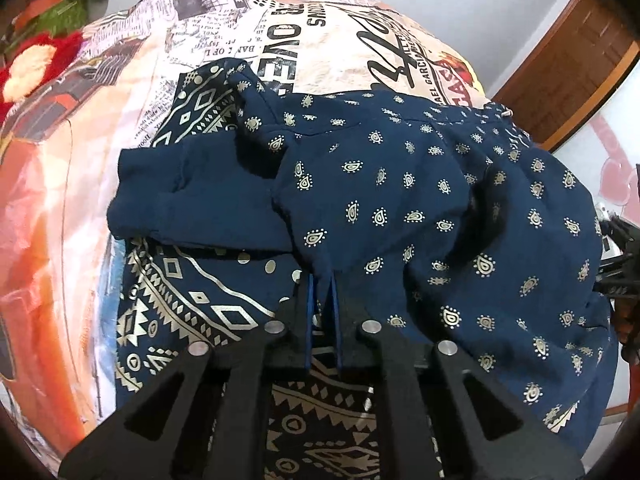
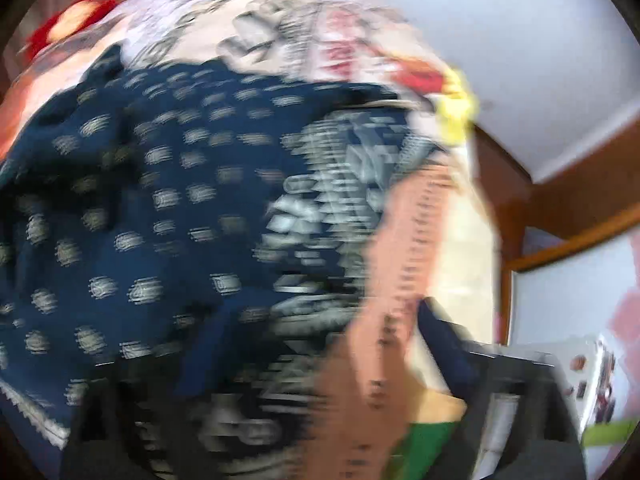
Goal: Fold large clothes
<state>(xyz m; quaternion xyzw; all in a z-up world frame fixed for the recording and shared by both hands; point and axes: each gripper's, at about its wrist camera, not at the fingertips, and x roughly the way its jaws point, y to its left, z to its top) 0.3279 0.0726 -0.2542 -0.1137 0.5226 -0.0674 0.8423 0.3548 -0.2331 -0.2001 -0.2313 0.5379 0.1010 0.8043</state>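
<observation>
Left gripper (image 1: 322, 280) pinched shut on a navy paisley garment (image 1: 420, 208) fold, garment bunched on printed bed cover (image 1: 280, 32), bare cover open beyond its far edge; right gripper (image 2: 300, 420) too blurred, can't tell its state.

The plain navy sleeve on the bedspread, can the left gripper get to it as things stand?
Probably not right away: the left gripper is shut on a fold of the navy paisley-print garment. Otherwise the plain navy sleeve lies uncovered ahead-left.
</observation>
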